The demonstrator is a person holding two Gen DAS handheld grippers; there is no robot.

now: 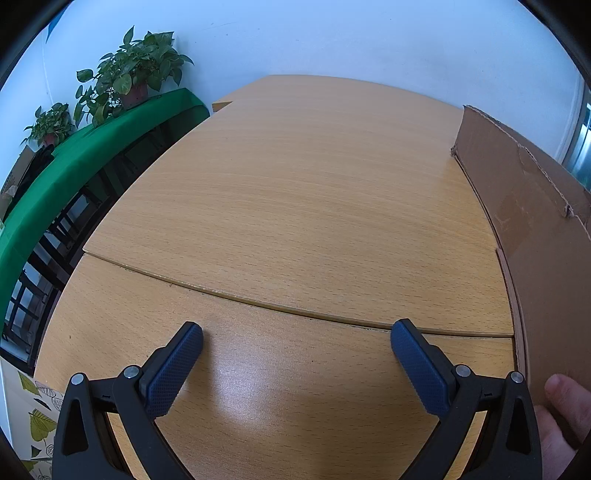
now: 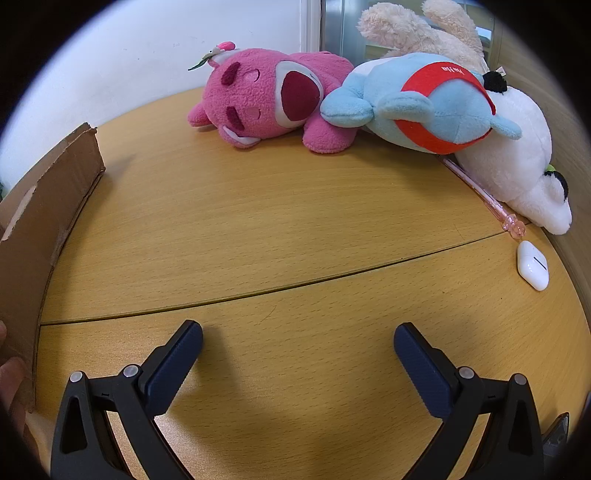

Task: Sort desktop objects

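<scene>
On left wrist cam: left gripper [image 1: 296, 334] fingers wide apart, nothing btwn them, low over bare wooden desk [image 1: 295, 192]. Cardboard box [image 1: 524, 206] runs along 2–4 o'clock, a bare hand [image 1: 565, 413] touching its near corner at 4. Potted plants [image 1: 129, 74] on green ledge at 10–11. No sortables in this view.

Right wrist cam: right gripper [image 2: 297, 334] also spread open, empty. Same box at 9. Pile at 12–2: pink plush [image 2: 266, 99], blue plush [image 2: 424, 107] leaning on it, white plush [image 2: 517, 162] at 2, beige plush [image 2: 417, 29] behind. Pink pen [image 2: 484, 192] partly under white plush; white earbud case [image 2: 532, 264] at 3, just beside pen tip.

Handling guess: plushes light, soft, squashy; pinch a limb or body fold. Case hard, slick; grip across flat sides. Pen thin, prob rolls.
</scene>
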